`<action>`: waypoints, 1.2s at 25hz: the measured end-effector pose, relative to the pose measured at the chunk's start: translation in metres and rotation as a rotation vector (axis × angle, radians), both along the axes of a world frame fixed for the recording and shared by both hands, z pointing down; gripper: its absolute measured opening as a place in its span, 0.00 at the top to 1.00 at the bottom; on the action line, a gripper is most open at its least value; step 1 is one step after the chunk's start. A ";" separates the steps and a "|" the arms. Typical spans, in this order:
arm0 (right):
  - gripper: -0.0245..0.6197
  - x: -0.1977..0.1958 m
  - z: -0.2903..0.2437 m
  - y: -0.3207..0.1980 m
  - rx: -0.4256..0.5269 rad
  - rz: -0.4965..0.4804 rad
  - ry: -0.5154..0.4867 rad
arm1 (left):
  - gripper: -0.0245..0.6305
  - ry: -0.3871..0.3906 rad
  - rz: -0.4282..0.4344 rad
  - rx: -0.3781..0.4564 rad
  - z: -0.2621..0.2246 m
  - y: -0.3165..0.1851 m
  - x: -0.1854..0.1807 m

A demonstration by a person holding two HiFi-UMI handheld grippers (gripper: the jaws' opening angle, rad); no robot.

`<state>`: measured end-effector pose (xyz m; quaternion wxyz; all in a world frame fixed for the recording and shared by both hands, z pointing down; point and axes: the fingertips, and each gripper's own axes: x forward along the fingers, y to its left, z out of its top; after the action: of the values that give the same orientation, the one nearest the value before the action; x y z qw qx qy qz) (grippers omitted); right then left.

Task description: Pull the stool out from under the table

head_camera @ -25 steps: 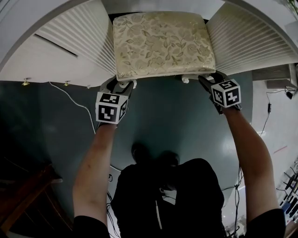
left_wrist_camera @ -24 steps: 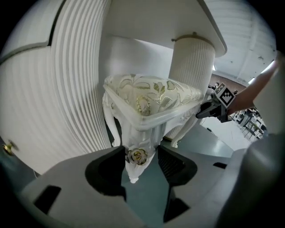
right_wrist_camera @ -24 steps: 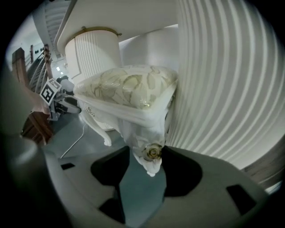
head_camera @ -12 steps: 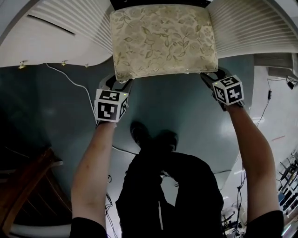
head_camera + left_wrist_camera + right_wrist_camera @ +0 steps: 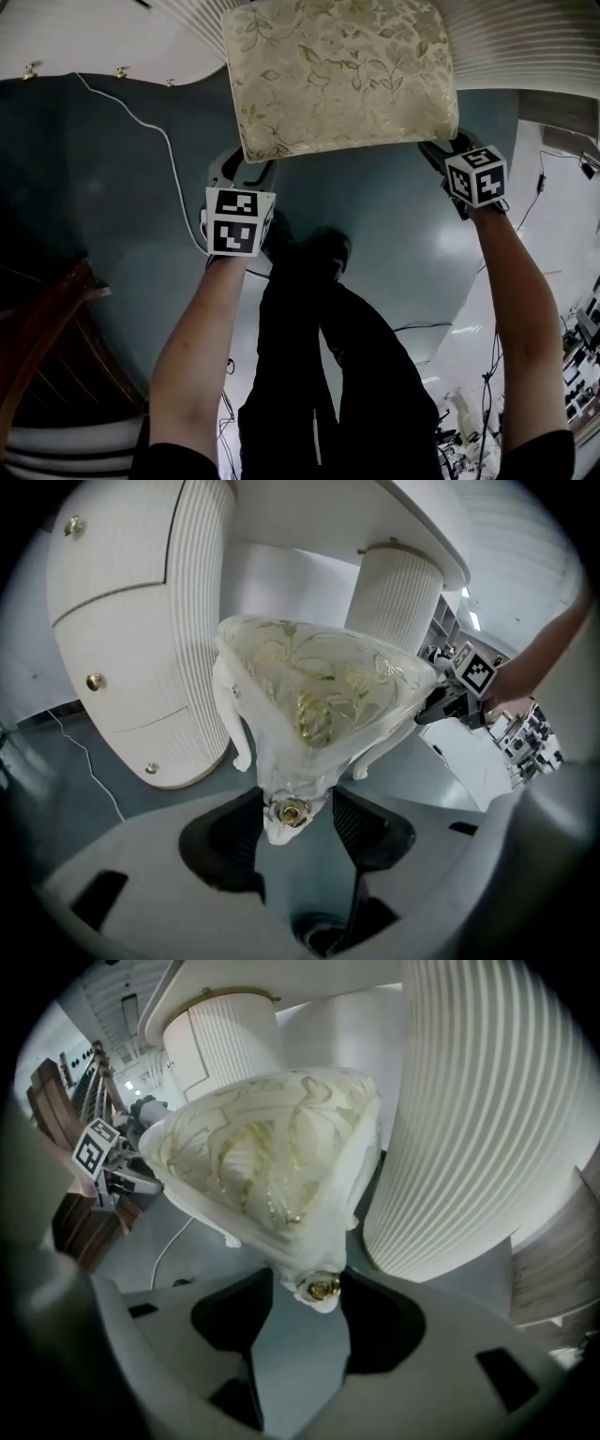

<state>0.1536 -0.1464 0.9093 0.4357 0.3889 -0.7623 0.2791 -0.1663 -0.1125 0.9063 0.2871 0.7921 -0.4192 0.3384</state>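
Observation:
The stool (image 5: 337,70) has a cream cushion with a gold leaf pattern and white legs. In the head view it stands at the top centre, with only its far edge by the white table (image 5: 525,42). My left gripper (image 5: 246,171) is shut on the stool's near left corner. My right gripper (image 5: 442,150) is shut on its near right corner. In the left gripper view the stool (image 5: 319,686) has its white corner with a gold stud between the jaws of the left gripper (image 5: 295,810). In the right gripper view the same holds for the stool (image 5: 272,1157) and the right gripper (image 5: 314,1309).
Fluted white pedestals (image 5: 398,602) (image 5: 478,1101) flank the stool. A drawer front with gold knobs (image 5: 122,630) is on the left. A white cable (image 5: 159,141) trails over the dark teal floor. A wooden piece of furniture (image 5: 47,328) stands at the lower left, and the person's legs (image 5: 309,272) are below the stool.
The stool has come toward the person, out from between the pedestals, with both grippers still on its near corners. The table has slid toward the top edge of the head view.

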 end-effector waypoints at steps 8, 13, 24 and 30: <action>0.61 0.004 -0.001 -0.004 -0.043 -0.051 -0.015 | 0.60 -0.011 -0.097 -0.043 0.017 -0.002 0.003; 0.62 0.003 0.000 0.002 -0.113 -0.067 -0.089 | 0.59 -0.071 -0.115 -0.129 0.007 0.004 0.001; 0.60 0.001 -0.001 0.003 -0.221 -0.044 -0.103 | 0.59 -0.061 -0.121 -0.244 -0.003 0.009 -0.001; 0.60 -0.009 -0.004 0.022 -0.271 0.051 -0.122 | 0.59 -0.090 -0.050 -0.281 -0.012 0.002 -0.012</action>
<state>0.1450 -0.1247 0.9058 0.4299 0.3281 -0.7324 0.4136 -0.1783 -0.1104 0.8939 0.3845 0.7173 -0.3996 0.4219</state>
